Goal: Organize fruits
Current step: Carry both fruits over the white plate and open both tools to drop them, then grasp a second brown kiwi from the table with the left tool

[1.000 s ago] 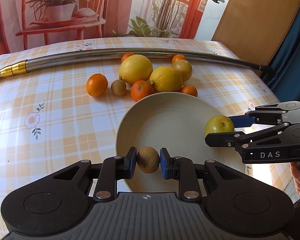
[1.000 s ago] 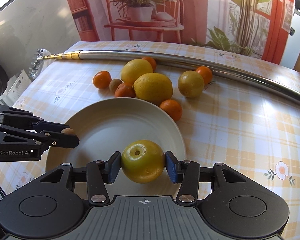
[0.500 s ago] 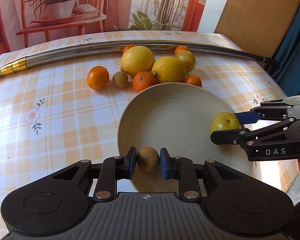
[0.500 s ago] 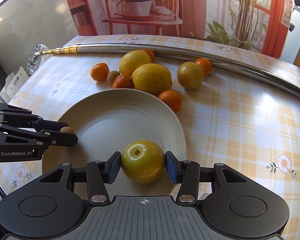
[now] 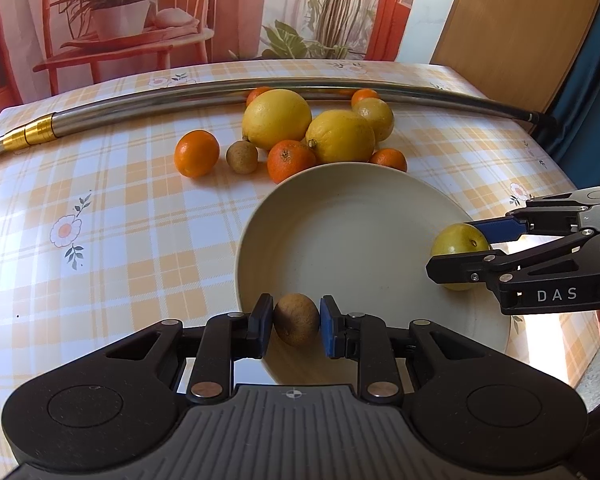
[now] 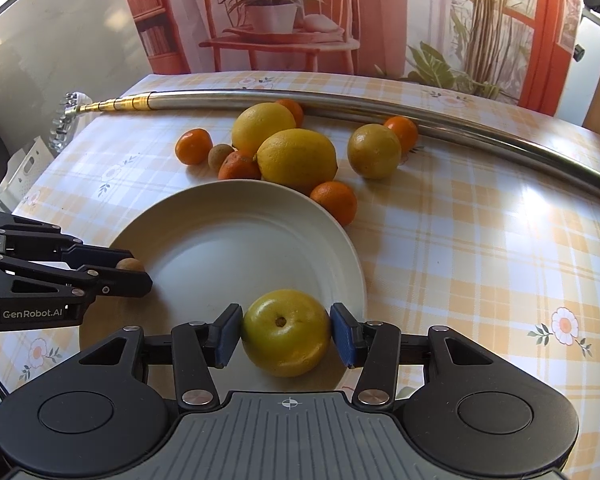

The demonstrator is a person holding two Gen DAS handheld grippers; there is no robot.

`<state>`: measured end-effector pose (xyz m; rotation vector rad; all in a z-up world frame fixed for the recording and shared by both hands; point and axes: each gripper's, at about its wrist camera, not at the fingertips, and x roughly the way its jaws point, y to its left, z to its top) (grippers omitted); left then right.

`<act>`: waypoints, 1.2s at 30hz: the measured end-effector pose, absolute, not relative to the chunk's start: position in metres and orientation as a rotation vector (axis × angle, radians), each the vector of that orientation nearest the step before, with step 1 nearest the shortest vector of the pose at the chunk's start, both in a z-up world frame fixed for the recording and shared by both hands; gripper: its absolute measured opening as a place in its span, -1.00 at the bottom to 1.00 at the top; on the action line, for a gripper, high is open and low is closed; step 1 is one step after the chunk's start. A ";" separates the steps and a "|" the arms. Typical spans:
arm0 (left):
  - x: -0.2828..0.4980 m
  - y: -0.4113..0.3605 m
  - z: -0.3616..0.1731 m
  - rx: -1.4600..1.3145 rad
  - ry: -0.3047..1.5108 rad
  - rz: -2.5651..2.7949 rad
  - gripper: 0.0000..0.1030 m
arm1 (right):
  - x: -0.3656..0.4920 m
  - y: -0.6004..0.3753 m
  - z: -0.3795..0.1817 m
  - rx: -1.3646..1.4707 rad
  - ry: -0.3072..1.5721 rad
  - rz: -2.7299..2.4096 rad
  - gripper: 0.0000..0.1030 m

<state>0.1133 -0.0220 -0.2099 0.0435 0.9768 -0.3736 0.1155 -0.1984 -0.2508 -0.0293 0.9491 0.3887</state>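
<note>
Left wrist view: the left claw (image 5: 296,320) gripped a small, dull brown, rough-skinned round fruit (image 5: 296,319) between its blue pads, over the near rim of the plate (image 5: 352,216). The plate was round, matte cream and shallow. The right claw (image 5: 460,254) entered from the right, clamped on a smooth yellow-green fruit (image 5: 456,246) over the plate's right rim; its lower finger hid part of that fruit. Far of the plate lay glossy lemons (image 5: 278,118) and pebbled mandarins (image 5: 197,153) on the bench (image 5: 112,216), covered in orange-checked oilcloth. A curved steel pole (image 5: 220,94) crossed the far side.

Right wrist view: the right claw (image 6: 286,332) held the yellow-green fruit (image 6: 286,332), its stem pit facing the camera, over the plate's (image 6: 236,240) near right rim. The left claw (image 6: 134,274) showed at left; only a sliver of the brown fruit (image 6: 130,264) was visible.
</note>
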 end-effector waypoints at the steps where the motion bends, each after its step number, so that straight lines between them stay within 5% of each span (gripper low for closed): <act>1: 0.113 -0.022 -0.210 0.045 0.976 -0.374 -0.48 | 0.115 -0.198 -0.251 -0.031 0.947 0.388 -0.13; 36: 0.129 0.034 -0.163 -0.071 0.814 -0.214 -0.48 | 0.137 -0.239 -0.203 0.034 0.743 0.252 -0.11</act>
